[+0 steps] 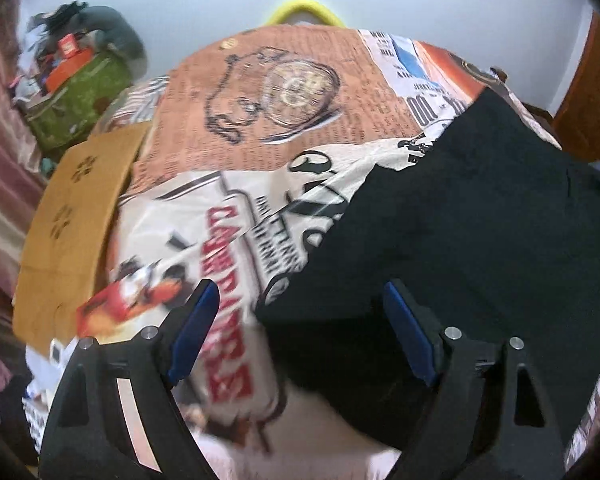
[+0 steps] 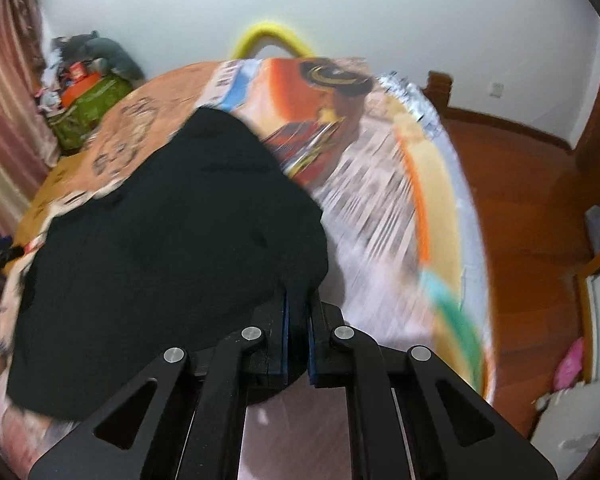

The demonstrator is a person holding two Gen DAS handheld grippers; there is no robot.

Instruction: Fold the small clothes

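Looking along my left gripper (image 1: 296, 320), I see a green patterned bag (image 1: 78, 100) at the far left by the curtain, heaped with clutter: an orange box (image 1: 66, 72) and a small red one sit on top, and a grey garment (image 1: 116, 30) is draped over the pile. What else is inside I cannot make out. A flat brown cardboard sheet (image 1: 74, 216) lies on the left edge of the printed bedspread (image 1: 268, 112), and a yellow curved handle (image 1: 306, 10) pokes up behind the bed's far end.

The black garment (image 1: 460, 232) lies spread over the right half of the bedspread. My left jaws stand wide apart with nothing between the blue pads (image 1: 194, 328); the near edge of the black cloth runs under the gap, closer to the right-hand finger, while the left-hand finger sits over the red lettering of the spread.

From the right wrist view, the same green bag (image 2: 92, 108) shows at far left. My right gripper (image 2: 298, 312) is nearly closed, its two blue pads (image 2: 286, 340) pinching a bunched corner of the black garment (image 2: 172, 240). From that pinch the cloth fans out leftward and away across the bedspread (image 2: 380, 184). The wooden floor (image 2: 520, 200) shows to the right of the bed.
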